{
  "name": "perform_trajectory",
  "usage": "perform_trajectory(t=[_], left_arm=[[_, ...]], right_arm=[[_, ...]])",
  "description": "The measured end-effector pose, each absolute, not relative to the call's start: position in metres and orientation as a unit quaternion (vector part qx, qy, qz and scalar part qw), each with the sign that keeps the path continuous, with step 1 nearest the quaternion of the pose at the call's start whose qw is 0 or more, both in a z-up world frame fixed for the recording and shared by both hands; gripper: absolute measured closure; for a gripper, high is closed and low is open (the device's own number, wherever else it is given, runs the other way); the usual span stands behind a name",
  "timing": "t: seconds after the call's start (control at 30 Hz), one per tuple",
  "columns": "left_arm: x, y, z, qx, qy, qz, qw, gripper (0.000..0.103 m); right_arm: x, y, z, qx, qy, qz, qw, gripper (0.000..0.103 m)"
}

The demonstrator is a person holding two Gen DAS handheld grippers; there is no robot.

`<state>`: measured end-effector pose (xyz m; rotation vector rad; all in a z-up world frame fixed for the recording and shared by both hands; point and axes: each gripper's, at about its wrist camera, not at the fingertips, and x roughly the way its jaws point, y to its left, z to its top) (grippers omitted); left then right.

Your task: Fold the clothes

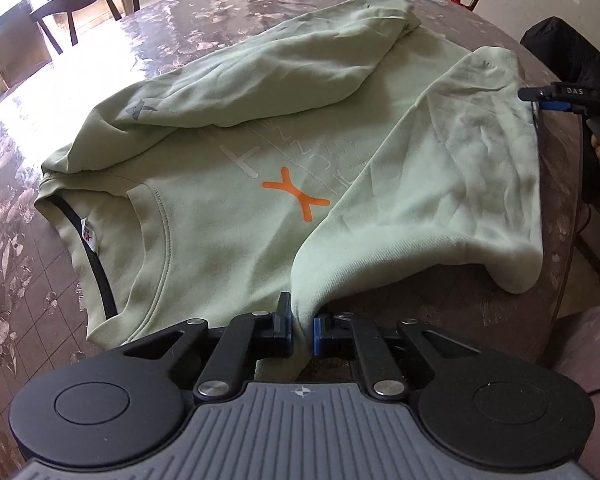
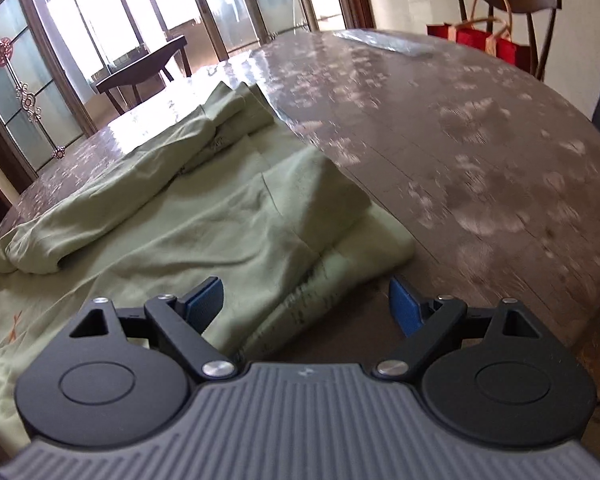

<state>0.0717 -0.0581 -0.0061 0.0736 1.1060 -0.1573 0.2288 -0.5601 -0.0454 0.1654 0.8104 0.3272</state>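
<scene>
The sweatshirt's (image 1: pixel 228 216) hem is hidden beneath its folded sleeves, and the right wrist view is motion-blurred. The pale green sweatshirt lies flat on the round table (image 2: pixel 460 152), collar toward the near edge. The left tool (image 1: pixel 302 330) is clenched on shoulder fabric beside the collar; the right tool (image 2: pixel 306 306) is spread wide, hovering over the folded right side. The floral tablecloth is glossy; chairs (image 2: pixel 508 4) and glass doors (image 2: pixel 32 92) stand beyond.

bare table (image 2: pixel 480 168) right of sweatshirt (image 2: pixel 204 216); chairs (image 2: pixel 512 4) beyond
</scene>
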Motion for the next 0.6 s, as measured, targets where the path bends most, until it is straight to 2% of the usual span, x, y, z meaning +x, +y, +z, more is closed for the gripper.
perform_trajectory(t=[0.03,0.1,0.17,0.27,0.6], left_arm=[[0.072,-0.058,-0.006,0.033,0.525,-0.073,0.847,0.095],[0.071,-0.058,-0.006,0.030,0.526,-0.069,0.847,0.094],[0.071,-0.058,-0.005,0.025,0.524,-0.065,0.849,0.094],[0.070,-0.056,-0.003,0.016,0.519,-0.060,0.853,0.094],[0.076,-0.051,0.013,-0.003,0.494,-0.049,0.868,0.094]], right_arm=[[0.230,-0.557,-0.048,0.075,0.389,0.162,0.904,0.016],[0.233,-0.550,-0.050,0.062,0.385,0.162,0.906,0.034],[0.235,-0.549,-0.048,0.062,0.383,0.158,0.908,0.072],[0.236,-0.556,-0.044,0.089,0.382,0.163,0.905,0.082],[0.247,-0.565,-0.019,0.172,0.367,0.185,0.895,0.085]])
